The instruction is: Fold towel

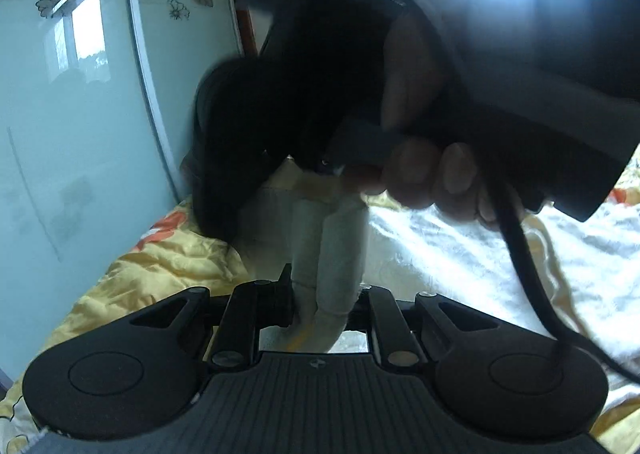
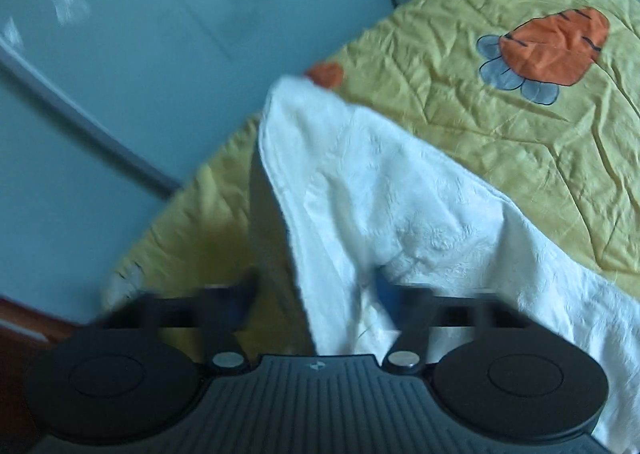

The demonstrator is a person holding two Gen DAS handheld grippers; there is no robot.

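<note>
The white towel [image 1: 340, 246] rises in a bunched strip from my left gripper [image 1: 324, 302], which is shut on it, up to the tip of my right gripper [image 1: 332, 163], held by a hand [image 1: 432, 173] just above. The rest of the towel lies spread on the bed to the right. In the blurred right wrist view, my right gripper [image 2: 316, 294] has its fingers wide apart. The towel [image 2: 380, 193] drapes between them and over the right finger, and its far corner reaches toward the bed's edge.
A yellow quilted bedspread [image 2: 500, 125] with an orange and grey print [image 2: 552, 49] covers the bed. A pale glass wardrobe door [image 1: 80, 93] with flower decals stands close along the bed's left side. A black cable [image 1: 524, 274] hangs from the right gripper.
</note>
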